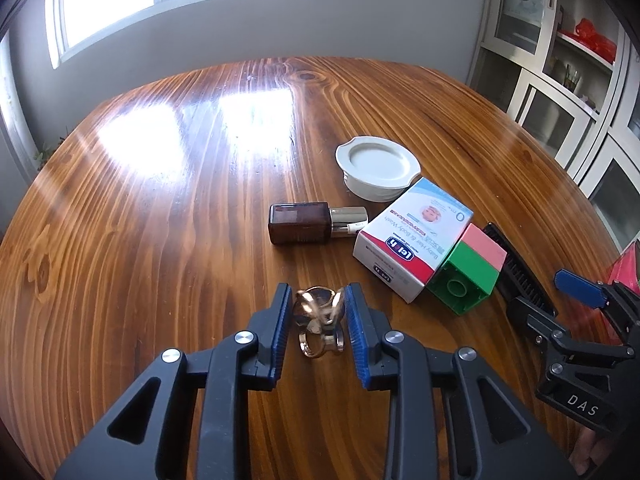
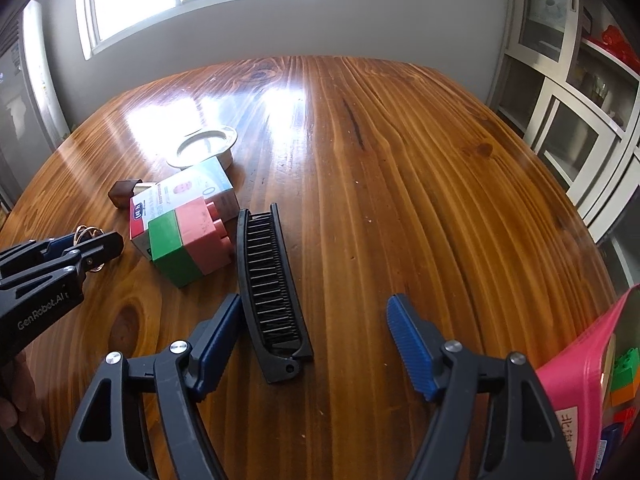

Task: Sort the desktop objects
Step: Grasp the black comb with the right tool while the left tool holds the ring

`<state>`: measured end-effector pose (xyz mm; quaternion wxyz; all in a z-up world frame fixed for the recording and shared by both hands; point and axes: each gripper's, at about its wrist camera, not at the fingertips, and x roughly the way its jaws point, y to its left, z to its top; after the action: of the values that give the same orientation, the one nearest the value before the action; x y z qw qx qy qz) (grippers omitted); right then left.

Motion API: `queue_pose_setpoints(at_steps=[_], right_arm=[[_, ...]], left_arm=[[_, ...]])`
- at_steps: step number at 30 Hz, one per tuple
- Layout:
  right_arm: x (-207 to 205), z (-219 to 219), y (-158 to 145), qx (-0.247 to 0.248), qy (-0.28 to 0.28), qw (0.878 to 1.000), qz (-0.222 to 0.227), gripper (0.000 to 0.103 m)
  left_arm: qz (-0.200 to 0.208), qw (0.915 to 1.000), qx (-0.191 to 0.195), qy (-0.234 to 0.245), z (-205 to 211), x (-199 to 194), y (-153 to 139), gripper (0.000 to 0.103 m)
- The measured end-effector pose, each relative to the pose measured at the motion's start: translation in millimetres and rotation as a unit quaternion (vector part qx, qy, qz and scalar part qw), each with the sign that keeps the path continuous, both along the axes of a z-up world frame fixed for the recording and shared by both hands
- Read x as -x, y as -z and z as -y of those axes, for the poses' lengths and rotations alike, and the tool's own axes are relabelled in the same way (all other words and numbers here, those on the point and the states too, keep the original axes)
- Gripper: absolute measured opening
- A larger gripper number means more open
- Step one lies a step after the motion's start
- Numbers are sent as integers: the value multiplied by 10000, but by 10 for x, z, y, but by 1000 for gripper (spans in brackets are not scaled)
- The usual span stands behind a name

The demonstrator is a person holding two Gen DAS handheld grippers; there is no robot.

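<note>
1. Spreading across both views, a glossy round pine-grain wooden table [image 1: 168,216] is carrying every loose item.
2. A pink plastic storage bin [image 2: 576,384] is sitting at the table's right edge, holding coloured blocks.
3. A white-and-red baby-wash carton [image 1: 412,240] is lying flat, touching a green-and-pink stacked toy brick [image 1: 472,268].
4. A black folding comb-brush [image 2: 272,292] is lying bristles-up just beside that brick.
5. A white ceramic lidded dish [image 1: 376,168] is standing behind the carton.
6. A brown glass bottle with a silver cap [image 1: 308,224] is lying on its side.
7. The right gripper [image 2: 316,340] is hovering with jaws wide apart, the brush's hinged end between them, untouched.
8. The left gripper [image 1: 318,328] is standing slightly parted around a gold metal ring clip [image 1: 318,320]; the pads are not pressing it.
</note>
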<state>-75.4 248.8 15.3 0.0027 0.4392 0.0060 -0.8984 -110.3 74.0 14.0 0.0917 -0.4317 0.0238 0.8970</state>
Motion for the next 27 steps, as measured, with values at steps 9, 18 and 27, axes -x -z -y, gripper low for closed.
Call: queue_pose_setpoints(at_steps=[9,18,27], right_arm=[[96,109,-16,-63,-292,9995,-27,69],[41,135,-45,56,-453,9989,-129,29],[-91,-26,-196,328,-247,9979,-503,29]], left_arm=[[-100,9998,123,95,-71,-17,10,28],[-428,9985,326,101,-143,-143,-97,28],[-866,9951,477,-12,-166,-323,-276,28]])
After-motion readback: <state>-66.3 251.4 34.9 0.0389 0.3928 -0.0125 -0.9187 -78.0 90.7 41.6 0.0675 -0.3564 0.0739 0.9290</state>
